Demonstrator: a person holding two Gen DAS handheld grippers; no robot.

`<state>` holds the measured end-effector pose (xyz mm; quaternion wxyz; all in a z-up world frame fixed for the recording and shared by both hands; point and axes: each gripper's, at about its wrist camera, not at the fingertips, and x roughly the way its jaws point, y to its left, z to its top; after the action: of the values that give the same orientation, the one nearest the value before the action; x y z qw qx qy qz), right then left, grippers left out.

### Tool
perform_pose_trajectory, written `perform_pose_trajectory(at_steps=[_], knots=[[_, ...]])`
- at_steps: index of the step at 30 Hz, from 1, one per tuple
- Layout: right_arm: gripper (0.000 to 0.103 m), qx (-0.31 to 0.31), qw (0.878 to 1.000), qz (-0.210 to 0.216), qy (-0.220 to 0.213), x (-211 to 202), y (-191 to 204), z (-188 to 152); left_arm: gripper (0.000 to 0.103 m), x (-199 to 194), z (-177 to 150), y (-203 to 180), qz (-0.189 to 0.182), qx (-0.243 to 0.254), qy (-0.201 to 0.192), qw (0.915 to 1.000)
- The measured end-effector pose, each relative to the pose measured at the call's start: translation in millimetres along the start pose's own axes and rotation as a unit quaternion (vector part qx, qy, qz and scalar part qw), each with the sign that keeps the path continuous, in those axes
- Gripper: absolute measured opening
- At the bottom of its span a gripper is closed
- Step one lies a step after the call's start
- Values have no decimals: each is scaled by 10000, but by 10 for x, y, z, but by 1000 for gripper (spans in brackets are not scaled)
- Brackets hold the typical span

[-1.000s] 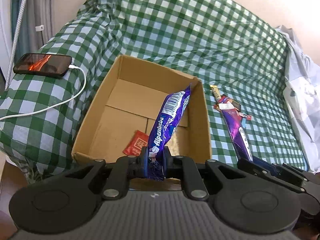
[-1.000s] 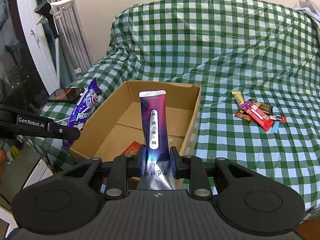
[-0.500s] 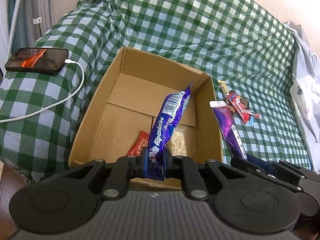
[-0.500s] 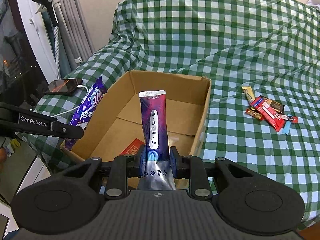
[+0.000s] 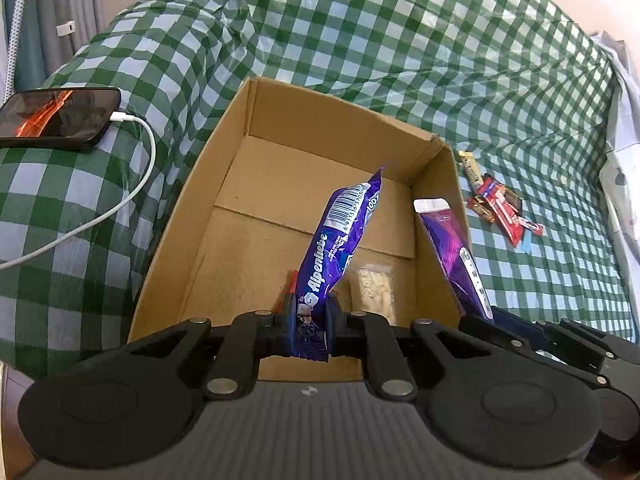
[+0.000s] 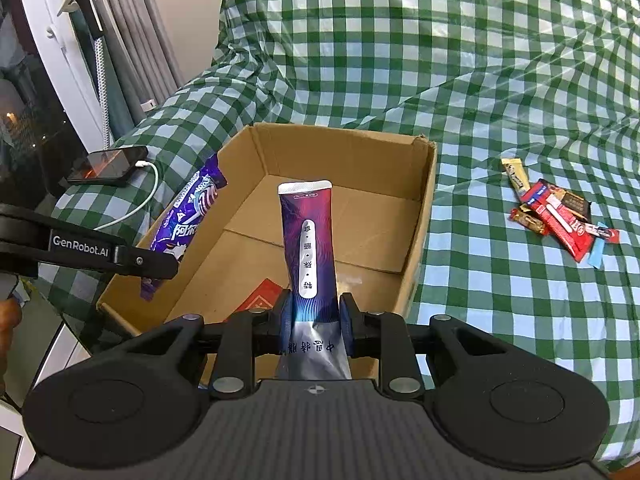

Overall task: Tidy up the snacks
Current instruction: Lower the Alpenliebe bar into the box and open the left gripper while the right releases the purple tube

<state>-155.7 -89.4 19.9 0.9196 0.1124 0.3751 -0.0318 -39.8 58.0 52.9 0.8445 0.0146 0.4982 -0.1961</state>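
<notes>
An open cardboard box (image 5: 352, 120) (image 6: 424, 216) lies on the green checked bed. My left gripper (image 5: 311, 316) is shut on a purple Alpenliebe candy bag (image 5: 340, 248), held over the box's near edge; the bag also shows in the right wrist view (image 6: 188, 216). My right gripper (image 6: 314, 316) is shut on a purple and silver pouch (image 6: 307, 240), upright over the box's near right side; it also shows in the left wrist view (image 5: 456, 256). Inside the box lie a red packet (image 6: 260, 300) and a clear nut packet (image 5: 374, 288).
A small pile of snack bars (image 6: 560, 216) (image 5: 500, 208) lies on the bed right of the box. A phone (image 5: 60, 118) with a white charging cable (image 5: 136, 184) lies left of the box. White bedding (image 5: 624, 160) is at the far right. Curtains (image 6: 132, 40) hang at left.
Both grippers have moved forward over the box with their packets. The box looks nearer and the nut packet inside has come into view.
</notes>
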Motion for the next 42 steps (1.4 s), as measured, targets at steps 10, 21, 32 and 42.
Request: perform_pose_trajectory(at_steps=[10,21,32,42], knots=[[26,91,9999,39,127,265,-69,79,15,256,143,55,169,-27,118,9998],[26,140,9996,34,240,504,-89,128,15,519,227,47,301,30,302,9991],[30,236,9994,-32,270,666,-81,161,58,762,243,50,507,125,581,9969],[78,309,9988,-21,391,567,-45,79,103,655,106,92,768,-49,832,9936]])
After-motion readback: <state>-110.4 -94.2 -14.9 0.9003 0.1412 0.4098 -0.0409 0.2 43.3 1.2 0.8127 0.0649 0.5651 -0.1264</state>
